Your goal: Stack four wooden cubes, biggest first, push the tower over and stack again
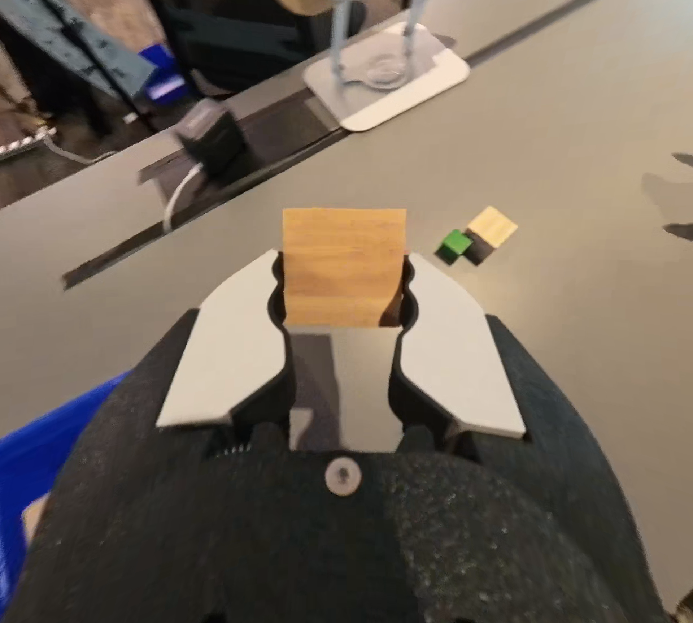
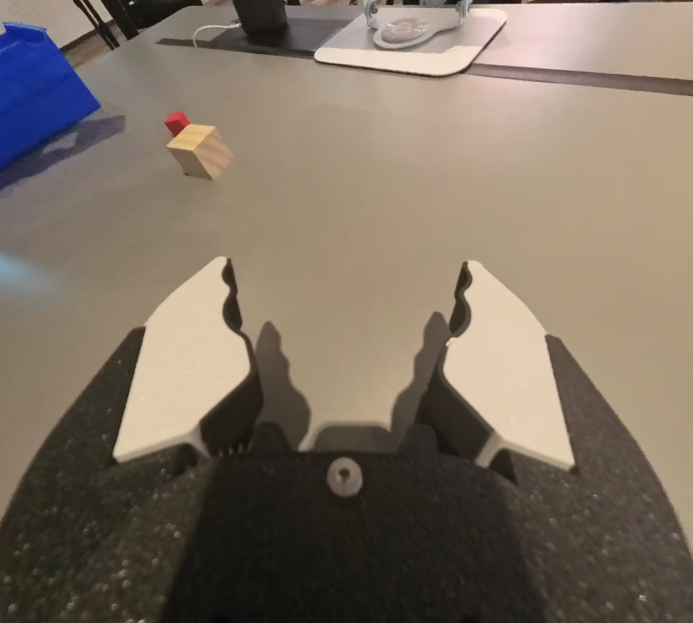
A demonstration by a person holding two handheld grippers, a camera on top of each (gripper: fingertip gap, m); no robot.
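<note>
The large wooden cube [image 1: 343, 267] sits clamped between the two pale fingers of the left hand-held gripper [image 1: 343, 259], above the grey tabletop [image 1: 525, 162]. Off to its right, a small green cube [image 1: 454, 246] lies touching a pale wooden cube [image 1: 492, 226]. The right hand-held gripper [image 2: 347, 265] is spread wide with nothing between its fingers. Well ahead to its left, a small red cube [image 2: 177, 122] rests just behind the pale wooden cube, near a blue bin [image 2: 33, 94].

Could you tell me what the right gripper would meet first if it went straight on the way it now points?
The right gripper is open and empty, with bare table ahead. Straight on, it would probably first reach the white lamp base at the far side, though depth is unclear. The pale wooden cube lies well left.
</note>
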